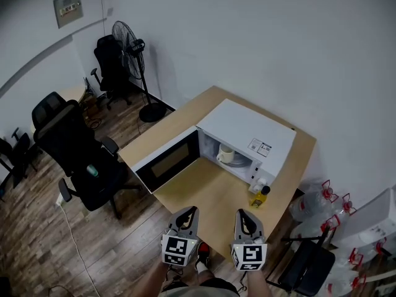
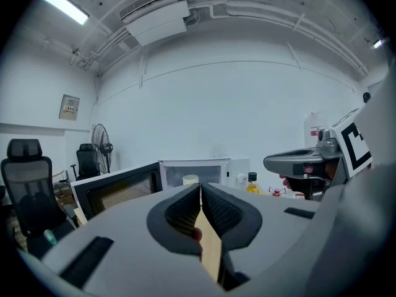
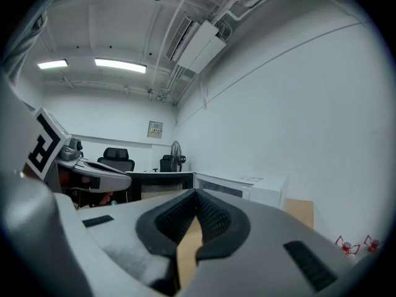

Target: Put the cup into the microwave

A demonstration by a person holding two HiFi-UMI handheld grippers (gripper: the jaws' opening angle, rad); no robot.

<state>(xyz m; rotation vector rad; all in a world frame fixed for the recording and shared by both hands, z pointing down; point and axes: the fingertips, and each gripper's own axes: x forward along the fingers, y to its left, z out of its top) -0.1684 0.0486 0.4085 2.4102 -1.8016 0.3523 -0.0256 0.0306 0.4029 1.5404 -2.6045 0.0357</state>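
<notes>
Cream cup [image 1: 226,154] upright in open wht microwave [image 1: 250,132].

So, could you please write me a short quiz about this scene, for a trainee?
1. True or false: the door of the microwave stands open.
2. Fill in: the jaws of the left hand-held gripper and the right hand-held gripper are both ____.
3. The cup is: A) inside the microwave; B) in the left hand-held gripper; C) in the right hand-held gripper.
Key: 1 true; 2 shut, nothing between them; 3 A.
</notes>
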